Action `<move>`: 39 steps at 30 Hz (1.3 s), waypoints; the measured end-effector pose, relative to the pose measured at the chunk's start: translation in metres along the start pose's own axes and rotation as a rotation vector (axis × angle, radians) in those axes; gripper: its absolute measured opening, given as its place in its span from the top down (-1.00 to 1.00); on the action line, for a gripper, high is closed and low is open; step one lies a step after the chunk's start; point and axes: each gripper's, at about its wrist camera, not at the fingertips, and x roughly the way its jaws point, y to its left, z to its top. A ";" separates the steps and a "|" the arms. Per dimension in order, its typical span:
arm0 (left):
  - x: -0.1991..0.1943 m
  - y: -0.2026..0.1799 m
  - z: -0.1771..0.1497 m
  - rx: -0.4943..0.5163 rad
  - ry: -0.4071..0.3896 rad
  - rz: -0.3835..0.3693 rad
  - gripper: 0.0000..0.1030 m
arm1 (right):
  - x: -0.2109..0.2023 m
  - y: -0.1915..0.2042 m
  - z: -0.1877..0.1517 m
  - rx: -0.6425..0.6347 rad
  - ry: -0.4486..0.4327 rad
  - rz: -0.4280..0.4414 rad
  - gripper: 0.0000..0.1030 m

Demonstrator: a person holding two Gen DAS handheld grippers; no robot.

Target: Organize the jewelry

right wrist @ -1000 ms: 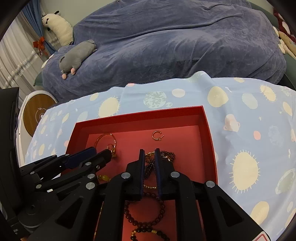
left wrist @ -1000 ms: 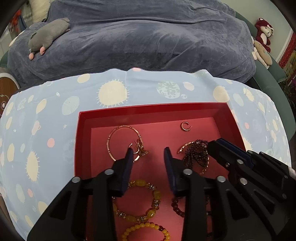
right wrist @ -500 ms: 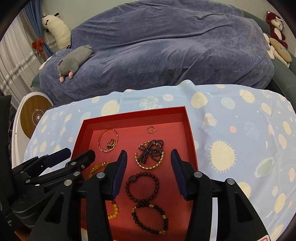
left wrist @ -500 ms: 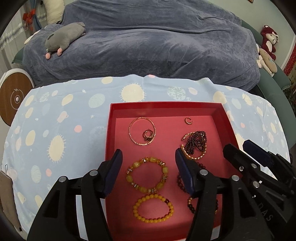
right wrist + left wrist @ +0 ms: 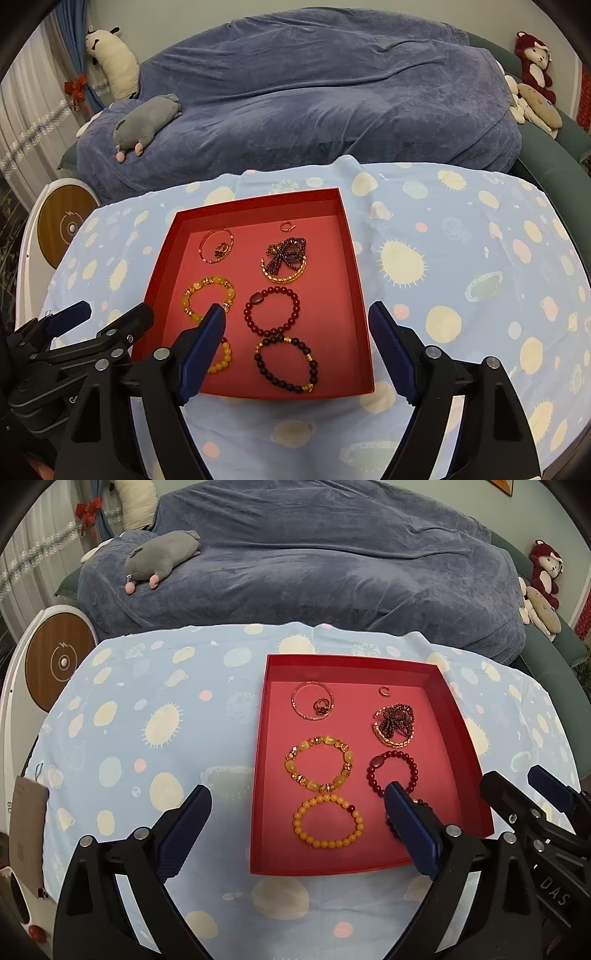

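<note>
The left gripper [image 5: 297, 816] hangs above the near edge of the red tray [image 5: 458, 716], its blue-padded jaws spreading wide with nothing between them, and the right gripper [image 5: 295, 328] beside it is doing the same, jaws parting and gripping nothing. The tray sits on a pale blue cloth [image 5: 147, 716] printed with cream suns and dots, and all the jewelry lies loose on the tray floor. At the far left is a thin gold bangle [image 5: 312, 700] with a small ring [image 5: 322, 706] inside its loop; at the far right is a tiny open hoop [image 5: 384, 690], and just nearer than that a bunched dark beaded piece [image 5: 395, 725] with a gold band under it. In the middle row a chunky yellow stone bracelet [image 5: 319, 763] lies left of a dark red bead bracelet [image 5: 272, 311]. Nearest are a small yellow bead bracelet [image 5: 328, 826] on the left and a black bead bracelet [image 5: 286, 363] on the right. Beyond the table a grey plush toy [image 5: 160, 559] lies on a blue blanket [image 5: 332, 565].
</note>
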 end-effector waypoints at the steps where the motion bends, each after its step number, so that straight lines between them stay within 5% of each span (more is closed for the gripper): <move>1: -0.002 0.001 -0.003 -0.008 0.000 -0.003 -0.78 | -0.003 -0.001 -0.003 0.002 -0.005 -0.004 -0.62; 39: -0.043 0.006 -0.050 0.022 -0.051 0.049 -0.80 | -0.046 -0.001 -0.047 0.011 -0.037 -0.046 -0.88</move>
